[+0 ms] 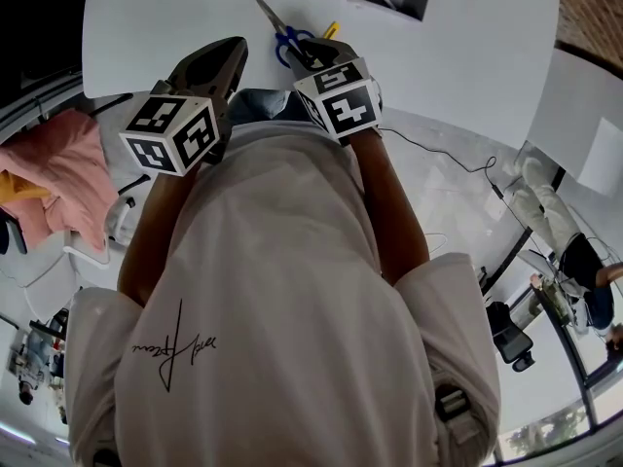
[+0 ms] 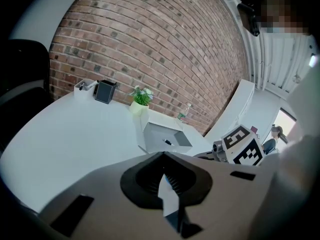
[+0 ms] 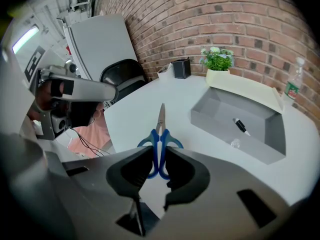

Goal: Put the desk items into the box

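Right gripper [image 3: 156,153] fingers clamp the scissors [image 3: 160,118] by the handles, above the desk [image 3: 131,115], short of the box [image 3: 235,139]. Left gripper [image 2: 162,159] fingers closed, empty. Advise: carry level, release low inside the box.

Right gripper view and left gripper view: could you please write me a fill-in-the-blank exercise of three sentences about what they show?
1. The right hand-held gripper is shut on scissors with ____ handles.
2. The black pen lies ____ the gray box.
3. The left hand-held gripper is shut and holds ____.
Missing words: blue; inside; nothing.
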A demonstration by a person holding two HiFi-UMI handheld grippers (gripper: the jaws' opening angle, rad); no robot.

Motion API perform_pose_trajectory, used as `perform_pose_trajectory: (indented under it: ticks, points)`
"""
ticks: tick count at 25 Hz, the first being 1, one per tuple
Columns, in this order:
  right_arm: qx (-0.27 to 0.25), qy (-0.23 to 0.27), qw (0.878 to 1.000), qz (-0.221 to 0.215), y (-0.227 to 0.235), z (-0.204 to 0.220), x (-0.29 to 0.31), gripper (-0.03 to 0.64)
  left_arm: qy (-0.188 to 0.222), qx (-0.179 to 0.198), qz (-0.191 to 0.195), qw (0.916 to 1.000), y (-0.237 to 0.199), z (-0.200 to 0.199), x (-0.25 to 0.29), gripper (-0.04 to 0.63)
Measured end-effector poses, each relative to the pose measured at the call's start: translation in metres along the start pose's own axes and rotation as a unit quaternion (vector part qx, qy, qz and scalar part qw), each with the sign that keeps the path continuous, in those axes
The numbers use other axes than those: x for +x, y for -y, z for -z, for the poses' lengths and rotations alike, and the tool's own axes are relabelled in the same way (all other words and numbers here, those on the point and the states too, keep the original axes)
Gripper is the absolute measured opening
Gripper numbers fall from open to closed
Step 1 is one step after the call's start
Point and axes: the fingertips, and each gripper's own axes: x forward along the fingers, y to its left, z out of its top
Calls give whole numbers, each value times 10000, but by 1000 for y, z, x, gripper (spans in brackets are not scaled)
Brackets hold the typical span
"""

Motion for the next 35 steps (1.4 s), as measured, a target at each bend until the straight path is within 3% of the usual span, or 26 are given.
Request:
perform_pose_trajectory:
  ticks: [15, 35]
  points:
    - [87, 222, 9997, 92, 8, -7, -27, 97, -80, 102, 145, 9998, 10, -3, 6, 5]
    - [262, 390, 9976, 509, 52, -8, -51, 97, -132, 172, 263, 9994, 17, -2, 12, 5]
